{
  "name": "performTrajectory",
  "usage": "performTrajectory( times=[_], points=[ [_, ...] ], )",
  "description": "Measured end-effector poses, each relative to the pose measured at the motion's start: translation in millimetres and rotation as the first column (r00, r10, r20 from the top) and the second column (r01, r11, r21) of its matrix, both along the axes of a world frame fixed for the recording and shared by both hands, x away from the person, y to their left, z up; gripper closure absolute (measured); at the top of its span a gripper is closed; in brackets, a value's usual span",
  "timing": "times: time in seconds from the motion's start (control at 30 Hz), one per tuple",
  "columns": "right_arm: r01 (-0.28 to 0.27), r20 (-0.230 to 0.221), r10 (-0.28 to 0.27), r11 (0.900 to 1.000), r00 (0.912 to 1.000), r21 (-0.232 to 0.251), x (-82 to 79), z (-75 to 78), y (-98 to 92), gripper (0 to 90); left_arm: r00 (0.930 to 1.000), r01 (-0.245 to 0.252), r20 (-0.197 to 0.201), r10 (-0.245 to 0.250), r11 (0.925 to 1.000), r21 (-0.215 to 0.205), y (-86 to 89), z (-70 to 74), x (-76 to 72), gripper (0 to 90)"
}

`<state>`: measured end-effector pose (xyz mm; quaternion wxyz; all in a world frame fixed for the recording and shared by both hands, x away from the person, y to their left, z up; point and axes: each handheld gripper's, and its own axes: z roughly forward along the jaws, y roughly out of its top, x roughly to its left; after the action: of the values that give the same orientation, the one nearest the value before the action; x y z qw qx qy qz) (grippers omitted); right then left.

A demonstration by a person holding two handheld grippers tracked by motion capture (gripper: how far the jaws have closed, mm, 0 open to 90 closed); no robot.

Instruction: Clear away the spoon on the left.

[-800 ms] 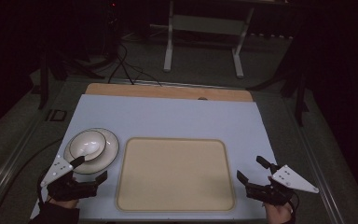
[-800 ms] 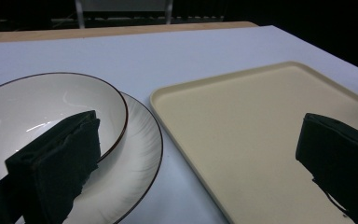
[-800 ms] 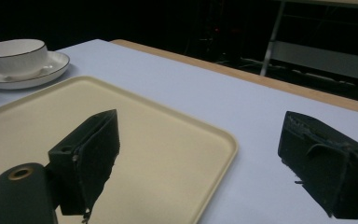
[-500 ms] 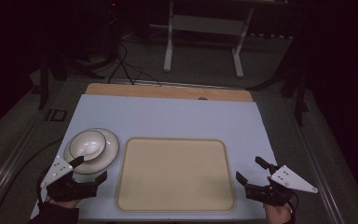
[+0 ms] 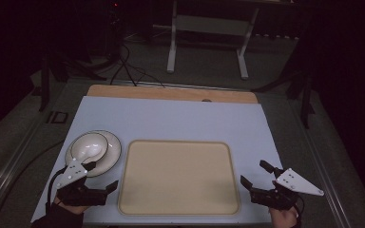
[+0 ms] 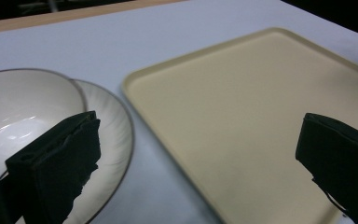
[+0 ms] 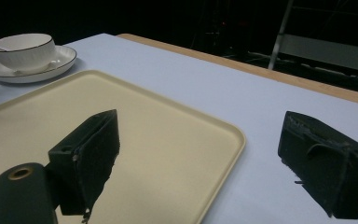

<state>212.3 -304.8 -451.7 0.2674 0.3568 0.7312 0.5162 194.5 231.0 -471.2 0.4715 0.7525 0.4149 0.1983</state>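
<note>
A white bowl [image 5: 89,146] stands on a white plate [image 5: 110,153] at the left of the pale blue mat; both have a thin dark rim. To their right lies a flat beige tray [image 5: 178,175] with nothing on it. My left gripper [image 5: 103,175] hovers open at the plate's near edge. In the left gripper view [image 6: 196,154] one jaw is over the plate [image 6: 114,126] and bowl [image 6: 23,107], the other over the tray [image 6: 247,116]. My right gripper [image 5: 253,172] is open beside the tray's right edge. In the right gripper view [image 7: 200,158] it spans the tray's corner [image 7: 168,135], with the bowl [image 7: 23,51] far off.
The mat [image 5: 171,118] covers the table up to a bare wooden strip [image 5: 171,92] at the far edge. Beyond the table stand a metal frame's legs [image 5: 173,42] and cables on a dark floor. A metal rail [image 5: 323,156] runs along the right side.
</note>
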Motion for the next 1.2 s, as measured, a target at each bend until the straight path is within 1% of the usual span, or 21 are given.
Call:
performTrajectory(
  times=[0.07,0.1,0.13,0.4,0.47,0.57,0.7,0.77,0.83,0.93,0.97,1.0,1.07,1.17,1.2],
  points=[
    [-0.005,0.002,0.005,1.0,1.0,0.004,-0.5,0.3,0.4,12.6,0.9999,0.015,0.008,-0.015,0.9999,-0.007,-1.6,4.5,-0.6,0.5],
    [-0.006,0.003,0.006,1.0,1.0,0.005,-0.5,0.4,0.5,12.5,0.9998,0.022,0.005,-0.022,0.9998,-0.004,-2.5,6.5,-0.5,0.5],
    [-0.009,0.003,0.009,1.0,1.0,0.008,-0.7,0.5,0.7,12.6,0.9997,0.022,0.01,-0.022,0.9998,0.001,-3.0,8.2,-0.7,0.5],
    [-0.022,0.02,0.021,1.0,0.9996,0.013,-2.8,1.7,1.6,12.5,0.9976,0.068,0.017,-0.068,0.9977,0.001,-7.8,24.1,-3.1,1.3],
    [-0.023,0.024,0.022,1.0,0.9995,0.015,-3.1,1.9,1.6,12.5,0.997,0.073,0.026,-0.073,0.9973,0.01,-8.0,29.1,-3.4,1.6],
    [-0.025,0.028,0.025,1.0,0.9993,0.016,-3.4,2.1,1.7,12.5,0.9967,0.069,0.042,-0.069,0.9976,0.01,-5.9,37.5,-3.9,2.2],
    [-0.032,0.023,0.032,0.999,0.9992,0.015,-3.3,1.9,2.2,12.0,0.9968,0.059,0.054,-0.059,0.9981,0.017,-3.5,47.9,-4.1,2.3],
    [-0.033,0.024,0.033,0.999,0.9992,0.017,-3.4,2.1,2.4,12.0,0.9968,0.054,0.059,-0.054,0.9985,0.01,-1.8,51.3,-3.7,3.9],
    [-0.036,0.027,0.036,0.999,0.999,0.015,-3.7,2.4,2.5,12.0,0.9974,0.05,0.053,-0.05,0.9987,-0.004,0.3,53.5,-2.5,4.0],
    [-0.042,0.031,0.041,0.999,0.9987,0.015,-3.9,2.6,3.5,12.0,0.9983,0.027,0.051,-0.027,0.9996,0.001,1.7,57.5,-1.4,4.8],
    [-0.042,0.031,0.041,0.999,0.9987,0.015,-3.9,2.6,3.5,12.0,0.9983,0.027,0.051,-0.027,0.9996,0.001,1.7,57.5,-1.4,4.8],
    [-0.043,0.031,0.042,0.999,0.9986,0.014,-4.0,2.5,3.7,12.0,0.9983,0.001,0.059,-0.002,0.9999,0.014,2.9,62.0,-0.6,4.8],
    [-0.043,0.029,0.043,0.999,0.9987,0.016,-3.7,2.3,3.5,12.0,0.9981,-0.004,0.062,0.004,0.9999,0.012,5.5,66.8,0.2,4.8],
    [-0.042,0.025,0.041,0.999,0.9988,0.017,-3.7,2.2,3.1,12.0,0.9961,-0.028,0.084,0.026,0.9994,0.023,12.1,77.5,0.5,5.7],
    [-0.04,0.024,0.039,0.999,0.9989,0.015,-3.7,2.1,3.2,12.0,0.9956,-0.033,0.088,0.032,0.9992,0.02,14.3,80.0,0.8,5.8]
  ],
)
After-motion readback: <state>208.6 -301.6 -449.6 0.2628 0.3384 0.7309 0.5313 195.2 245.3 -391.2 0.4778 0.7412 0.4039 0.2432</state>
